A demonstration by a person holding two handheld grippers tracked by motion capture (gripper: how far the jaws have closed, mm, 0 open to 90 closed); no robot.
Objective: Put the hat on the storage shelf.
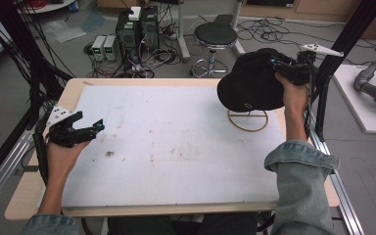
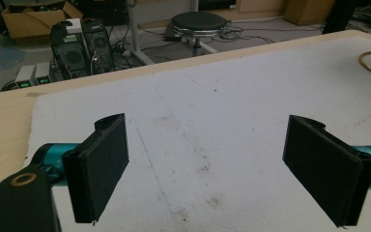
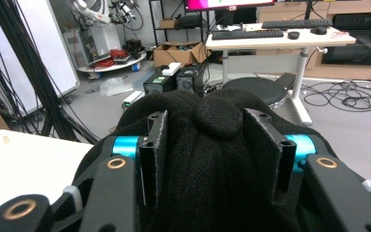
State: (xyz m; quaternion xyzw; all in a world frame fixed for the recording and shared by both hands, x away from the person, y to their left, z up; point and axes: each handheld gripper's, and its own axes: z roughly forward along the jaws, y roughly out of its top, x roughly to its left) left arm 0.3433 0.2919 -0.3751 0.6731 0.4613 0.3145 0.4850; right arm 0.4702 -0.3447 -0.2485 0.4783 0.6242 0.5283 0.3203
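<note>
From the high view, the black knit hat (image 1: 249, 81) hangs above the far right of the tabletop (image 1: 166, 147), over a wire ring stand (image 1: 247, 121); it looks soft, light and floppy (best pinched at the crown). The right hand-held gripper (image 1: 286, 66) has it there. The left hand-held gripper (image 1: 85, 128) hovers at the near left.

Left gripper view: jaws wide apart, nothing between them.

Right gripper view: jaws part open, the bunched knit (image 3: 212, 145) filling the gap and touching both pads (image 3: 263, 145).
</note>
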